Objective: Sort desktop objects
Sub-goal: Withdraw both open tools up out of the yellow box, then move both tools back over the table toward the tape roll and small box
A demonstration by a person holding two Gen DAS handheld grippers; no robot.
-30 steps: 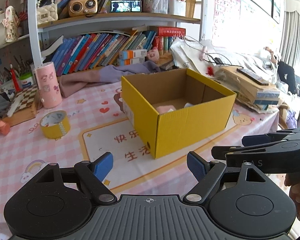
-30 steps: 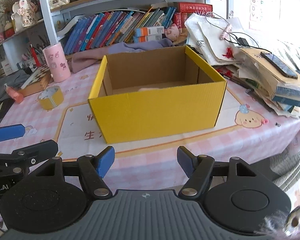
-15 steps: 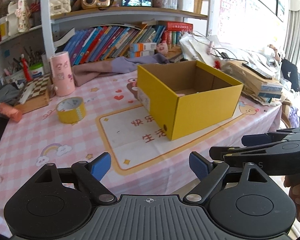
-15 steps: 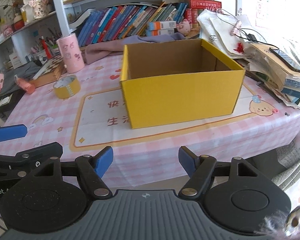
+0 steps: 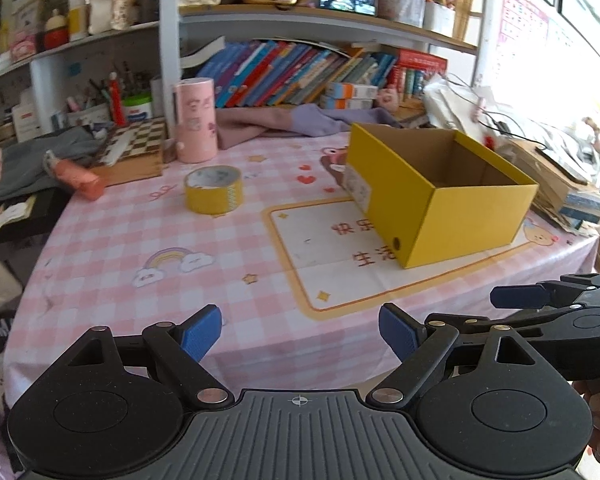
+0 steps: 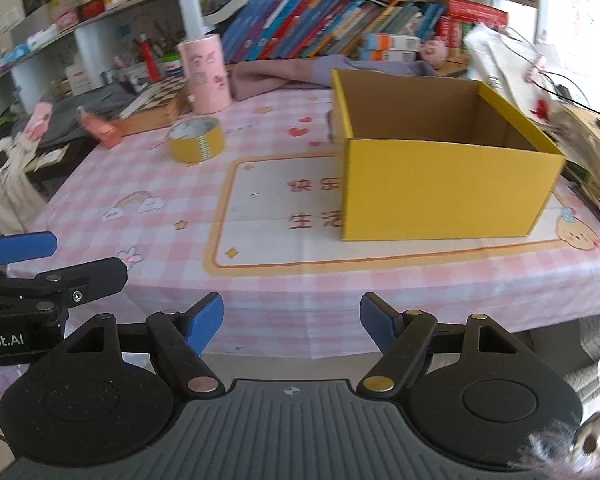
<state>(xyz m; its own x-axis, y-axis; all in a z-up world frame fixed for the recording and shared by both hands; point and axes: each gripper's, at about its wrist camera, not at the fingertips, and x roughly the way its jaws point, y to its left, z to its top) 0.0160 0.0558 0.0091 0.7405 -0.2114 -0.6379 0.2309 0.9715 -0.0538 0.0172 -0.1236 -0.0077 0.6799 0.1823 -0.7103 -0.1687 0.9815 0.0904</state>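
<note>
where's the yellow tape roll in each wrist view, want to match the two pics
Left wrist view: the yellow tape roll lies flat on the pink checked tablecloth, left of centre, in front of the pink cylinder.
Right wrist view: the yellow tape roll sits upper left, again in front of the pink cylinder.
Shared landmark: the open yellow box stands to the roll's right in both.

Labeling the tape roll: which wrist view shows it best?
Left wrist: the tape roll is sharp, unblocked, its open core and side both visible. Right wrist shows the same roll whole but slightly blurred.
</note>
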